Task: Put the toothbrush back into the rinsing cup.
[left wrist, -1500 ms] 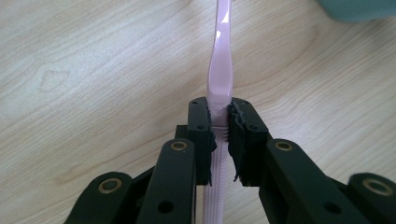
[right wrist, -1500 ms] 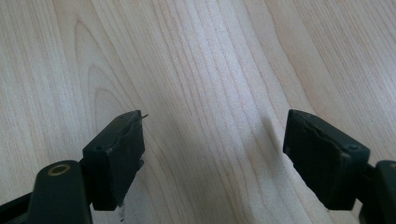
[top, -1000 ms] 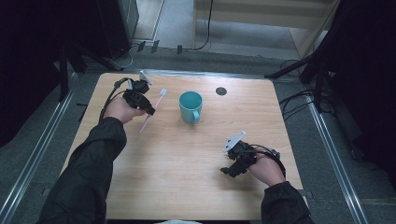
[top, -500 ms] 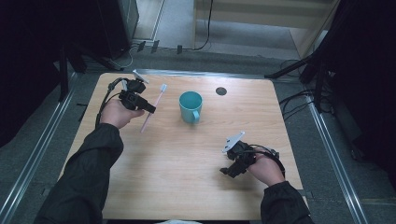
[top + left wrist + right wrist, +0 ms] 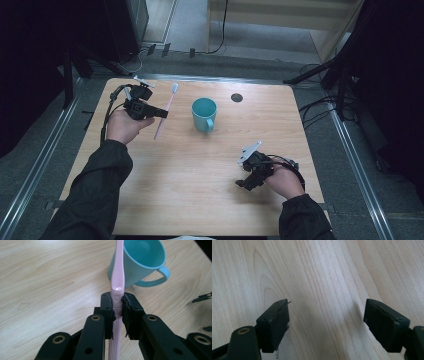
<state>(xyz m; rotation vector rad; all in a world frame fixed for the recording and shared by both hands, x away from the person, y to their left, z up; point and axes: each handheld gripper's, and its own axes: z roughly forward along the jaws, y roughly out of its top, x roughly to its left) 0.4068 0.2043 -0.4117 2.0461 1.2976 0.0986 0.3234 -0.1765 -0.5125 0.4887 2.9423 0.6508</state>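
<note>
My left gripper (image 5: 161,114) is shut on a pink toothbrush (image 5: 165,111), held above the table's far left with its white head pointing away from me. In the left gripper view the toothbrush (image 5: 117,277) runs up between the jaws of that gripper (image 5: 117,305), toward a teal mug (image 5: 140,262). The mug (image 5: 204,114) stands upright just right of the toothbrush, handle toward me. My right gripper (image 5: 244,183) rests low over the table's near right, open. In the right gripper view the gripper (image 5: 325,320) has its jaws wide apart over bare wood.
The wooden table (image 5: 200,200) has a small dark round hole (image 5: 237,97) near its far edge, right of the mug. Metal rails (image 5: 35,185) run along both sides of the table. Cables (image 5: 320,107) lie on the floor at the right.
My left gripper has lifted the toothbrush and carried it farther from me, keeping it left of the mug. The right gripper has stayed put.
</note>
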